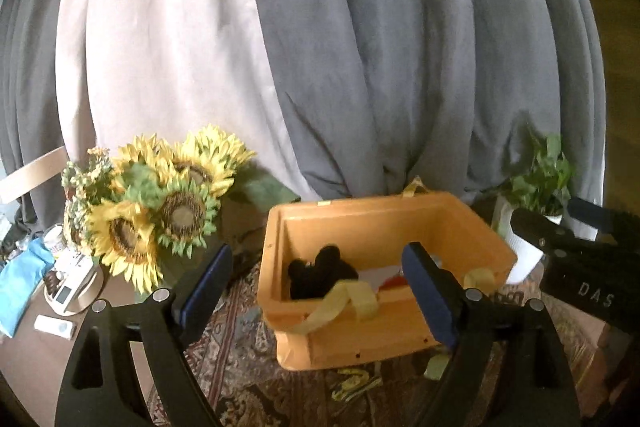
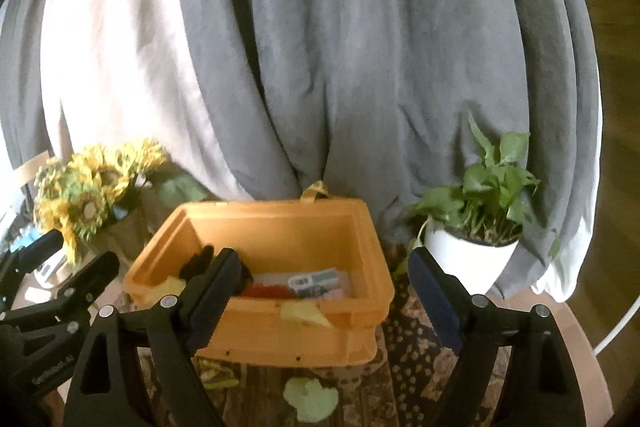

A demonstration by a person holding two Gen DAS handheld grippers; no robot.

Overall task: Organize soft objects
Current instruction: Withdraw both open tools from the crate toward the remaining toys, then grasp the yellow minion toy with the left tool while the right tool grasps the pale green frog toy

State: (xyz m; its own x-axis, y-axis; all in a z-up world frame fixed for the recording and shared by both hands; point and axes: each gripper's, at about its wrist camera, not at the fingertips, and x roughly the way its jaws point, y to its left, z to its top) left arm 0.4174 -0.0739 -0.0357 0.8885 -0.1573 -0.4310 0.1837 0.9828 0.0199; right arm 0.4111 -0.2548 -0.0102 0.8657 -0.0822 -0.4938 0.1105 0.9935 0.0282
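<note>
Now both hand-held grippers, left [image 1: 316,291] and right [image 2: 320,295], hover wide open and empty before the orange plastic bin [image 2: 360,311]; next, likely grasping a soft item.

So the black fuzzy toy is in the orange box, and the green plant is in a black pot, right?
Not quite. The black plush toy does lie in the orange bin, but the leafy plant stands in a white pot, not a black one. The right wrist view shows it clearly.

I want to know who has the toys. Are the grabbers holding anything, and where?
Nothing is held. The left gripper and the right gripper both hang open with nothing between their fingers, in front of the orange bin.
</note>
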